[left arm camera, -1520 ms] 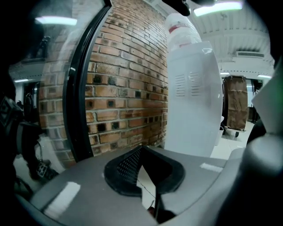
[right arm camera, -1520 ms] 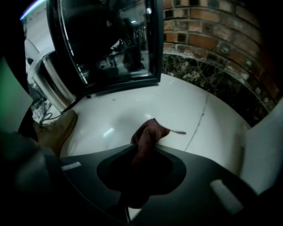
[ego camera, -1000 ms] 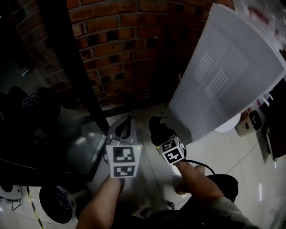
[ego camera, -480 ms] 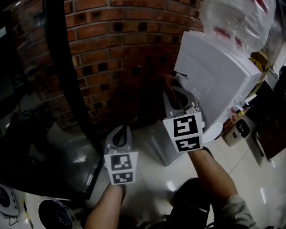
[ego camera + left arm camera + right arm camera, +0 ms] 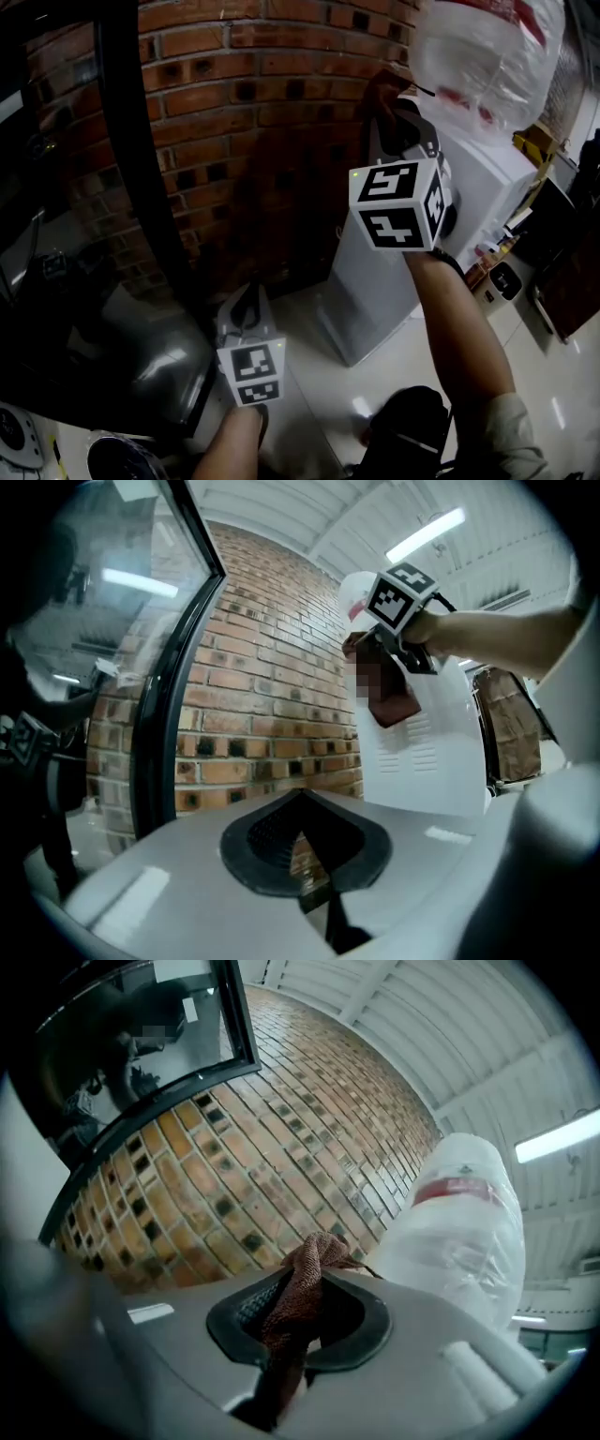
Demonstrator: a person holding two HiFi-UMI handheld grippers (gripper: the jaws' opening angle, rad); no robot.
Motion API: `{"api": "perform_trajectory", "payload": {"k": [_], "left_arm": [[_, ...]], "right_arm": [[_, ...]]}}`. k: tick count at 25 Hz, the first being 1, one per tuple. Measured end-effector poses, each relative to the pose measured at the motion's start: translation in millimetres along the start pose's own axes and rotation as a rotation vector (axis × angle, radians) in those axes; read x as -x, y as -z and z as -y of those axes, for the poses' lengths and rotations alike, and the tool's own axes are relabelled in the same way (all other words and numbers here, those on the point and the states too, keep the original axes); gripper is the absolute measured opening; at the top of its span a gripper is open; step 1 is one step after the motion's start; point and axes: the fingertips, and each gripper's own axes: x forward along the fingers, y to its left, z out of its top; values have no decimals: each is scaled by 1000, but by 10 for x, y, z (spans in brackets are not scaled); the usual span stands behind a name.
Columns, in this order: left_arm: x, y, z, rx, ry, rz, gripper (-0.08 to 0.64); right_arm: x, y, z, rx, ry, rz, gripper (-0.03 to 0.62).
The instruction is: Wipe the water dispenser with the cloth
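My right tongs (image 5: 298, 1309) pinch just a fold of cloth (image 5: 314, 1255); rubbing the dispenser (image 5: 380, 286) ahead could tug it free. My left tongs (image 5: 302, 832) are closed, empty.

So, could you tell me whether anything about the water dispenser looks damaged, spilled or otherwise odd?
Nothing looks spilled or broken. The one oddity is the bottle on top of the water dispenser: it seems wrapped in loose, crinkled clear plastic. The cloth is simply bunched in the right gripper.
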Motion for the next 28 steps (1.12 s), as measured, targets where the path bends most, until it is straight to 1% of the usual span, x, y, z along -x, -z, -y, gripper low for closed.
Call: {"api": "perform_trajectory", "payload": {"k": [4,8,11,15,18,22,28], "left_arm": [[-43,122,-28,-10,-8,-28,0],[-55,120,1,-7,6,-24,0],[-47,115,7,-4,11,-23,0],[-32,94,-11,-8,10,-16,0],[3,99,-37,-9,4,-19,0],[48,139,-91,-11,-3,-30,0],[76,199,-131,-24,-7,-50,0]], "right_arm": [[-207,79,85,27,41,-96,61],[-353,217,144,37,75,-174,63],[-397,316,125,60,79,-212,64],[-431,450,-32,84,51,-252,64],[-452,643,-239,109,14,-294,64],[-414,994,-554,179,-14,-343,64],[-265,1687,-1199,243,-115,-444,64]]}}
